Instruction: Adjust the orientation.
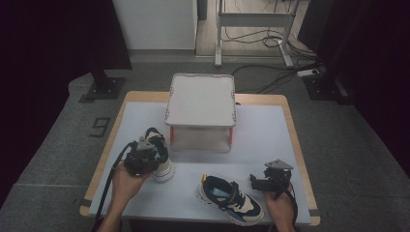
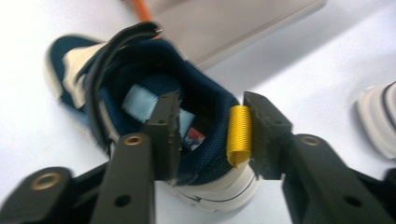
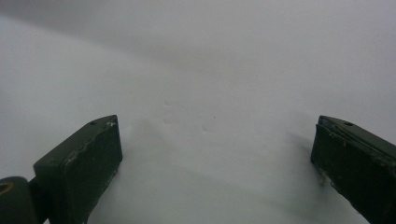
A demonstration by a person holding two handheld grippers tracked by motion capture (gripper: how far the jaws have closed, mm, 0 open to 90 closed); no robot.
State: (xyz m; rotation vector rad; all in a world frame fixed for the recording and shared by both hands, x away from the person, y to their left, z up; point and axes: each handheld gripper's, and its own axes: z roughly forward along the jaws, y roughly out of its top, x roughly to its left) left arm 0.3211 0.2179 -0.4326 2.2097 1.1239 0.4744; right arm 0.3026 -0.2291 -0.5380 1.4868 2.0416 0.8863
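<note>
High view: the left gripper (image 1: 145, 153) sits on the heel of a navy shoe (image 1: 162, 159) just in front of the grey shelf (image 1: 200, 101). The right gripper (image 1: 271, 180) is just beside the second shoe (image 1: 229, 199), apart from it.
Left gripper view: one jaw is inside the shoe's collar, the other presses the yellow heel loop (image 2: 240, 135) from outside; the jaws clamp the heel.
Right gripper view: the jaws stand wide apart, with bare white table (image 3: 210, 93) between them.

A navy-and-white sneaker (image 2: 154, 107) stands upright on the table, its yellow-tabbed heel collar clamped.
</note>
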